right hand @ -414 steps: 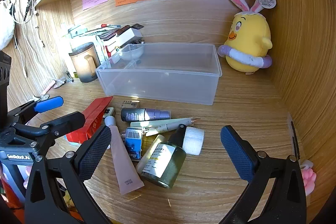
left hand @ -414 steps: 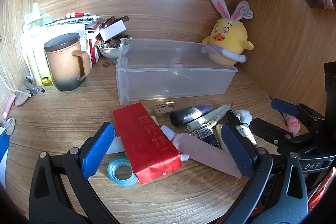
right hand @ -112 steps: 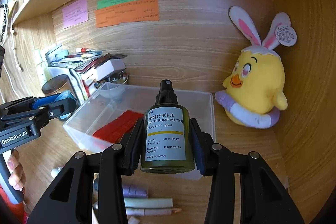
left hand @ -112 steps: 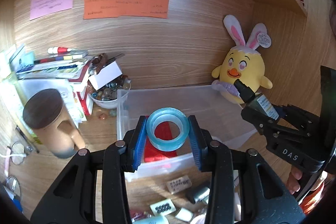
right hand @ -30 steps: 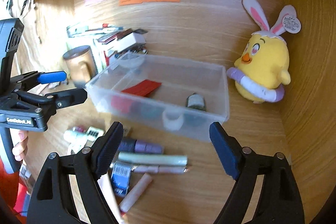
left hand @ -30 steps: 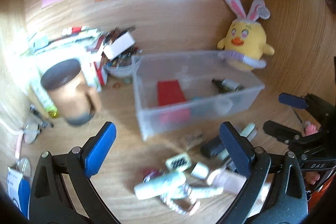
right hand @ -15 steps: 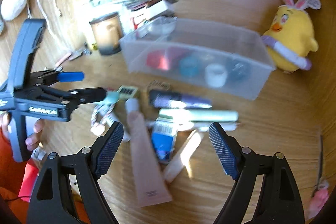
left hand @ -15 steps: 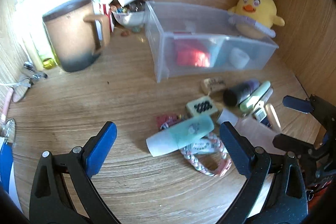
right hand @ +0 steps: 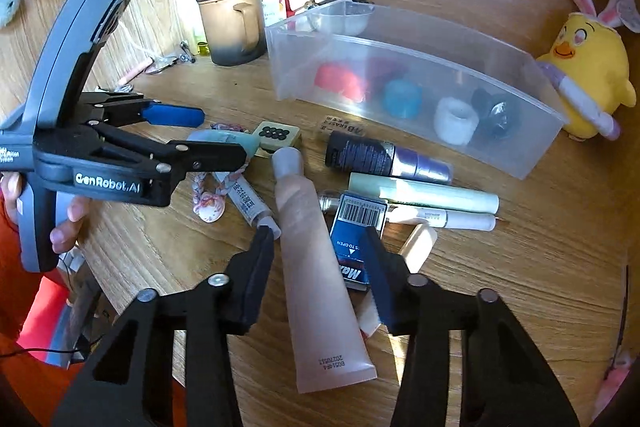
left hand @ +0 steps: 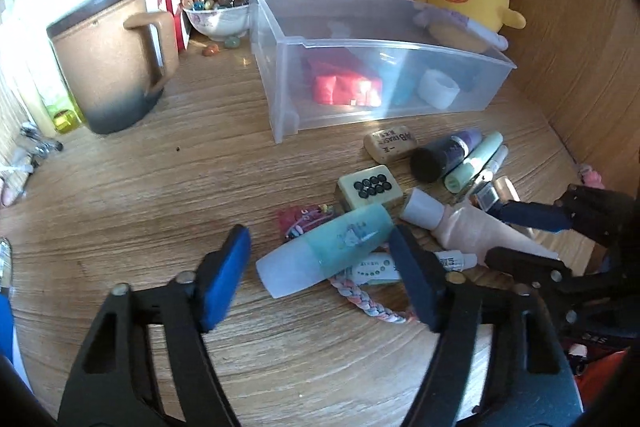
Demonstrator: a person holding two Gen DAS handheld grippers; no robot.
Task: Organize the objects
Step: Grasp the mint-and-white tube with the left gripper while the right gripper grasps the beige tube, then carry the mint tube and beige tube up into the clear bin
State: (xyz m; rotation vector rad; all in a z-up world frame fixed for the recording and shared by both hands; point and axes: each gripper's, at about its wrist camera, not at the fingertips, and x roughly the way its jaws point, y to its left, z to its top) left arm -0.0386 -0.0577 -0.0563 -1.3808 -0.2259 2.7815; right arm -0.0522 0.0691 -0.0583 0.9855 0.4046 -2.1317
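1. The left gripper (left hand: 320, 281) is held wide apart, with nothing clamped; a teal bottle with a frosted cap (left hand: 326, 254) lies between its blue pads (left hand: 224, 279), tilted across the gap.
2. Under and just past that bottle a braided cord (left hand: 362, 301) and a small white tube (left hand: 448, 261) are seen, with a green tile marked with black dots (left hand: 370, 187) just ahead.
3. The right gripper (right hand: 318, 267) is likewise spread open and holds nothing; a long pale pink tube (right hand: 316, 267) lies lengthwise between its fingers, cap pointing away.
4. Just to the right of that tube, touching the right finger, a blue packet with a barcode (right hand: 356, 239) is found.
5. Farther ahead a dark and purple bottle (right hand: 384, 157) and a pale green tube (right hand: 424, 193) lie side by side.
6. Beyond these stands a clear plastic bin (right hand: 532, 151), in which a red pack (right hand: 338, 81), a blue tape roll (right hand: 402, 99), a white roll (right hand: 456, 121) and a dark bottle (right hand: 496, 113) are contained.
7. To the right of the bin a yellow chick plush (right hand: 588, 67) is seated; to its left a brown mug (right hand: 230, 23) stands.
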